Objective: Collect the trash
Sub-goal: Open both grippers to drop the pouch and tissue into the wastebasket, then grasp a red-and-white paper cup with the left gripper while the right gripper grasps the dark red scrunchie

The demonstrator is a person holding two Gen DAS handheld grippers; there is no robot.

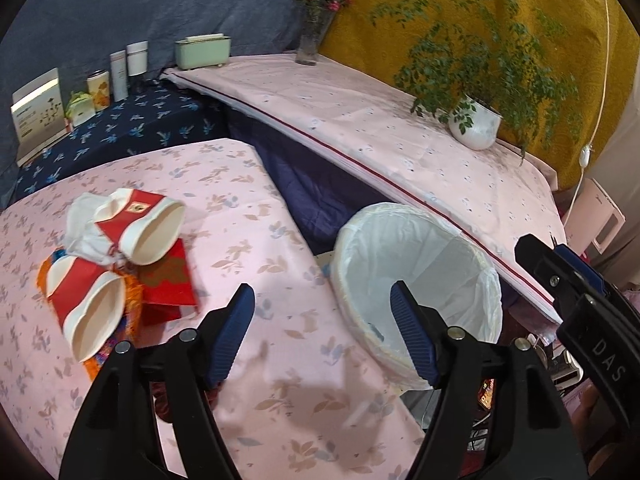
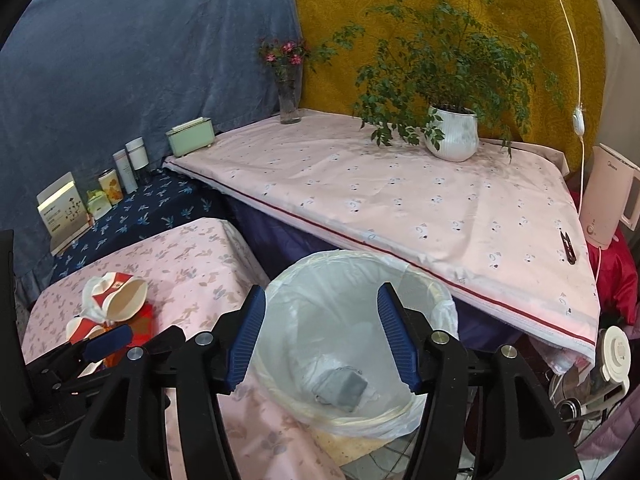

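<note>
A trash pile lies on the pink floral table [image 1: 248, 216]: two crushed red-and-white paper cups [image 1: 140, 224] [image 1: 86, 308], a white tissue [image 1: 86, 232], a red packet [image 1: 170, 280] and an orange wrapper [image 1: 132, 300]. My left gripper [image 1: 322, 328] is open and empty, above the table to the right of the pile. A bin with a white liner [image 1: 420, 276] stands beside the table. My right gripper [image 2: 322, 340] is open and empty, directly above the bin [image 2: 352, 344]. A grey crumpled item [image 2: 340, 390] lies inside the bin. The pile also shows in the right wrist view [image 2: 116, 304].
A higher pink-covered table [image 2: 400, 200] carries a potted plant [image 2: 452, 136], a flower vase [image 2: 290, 96] and a black clip [image 2: 568, 248]. A green box [image 2: 190, 138], bottles and cartons line the dark blue shelf [image 2: 132, 216]. A white kettle [image 2: 608, 200] stands right.
</note>
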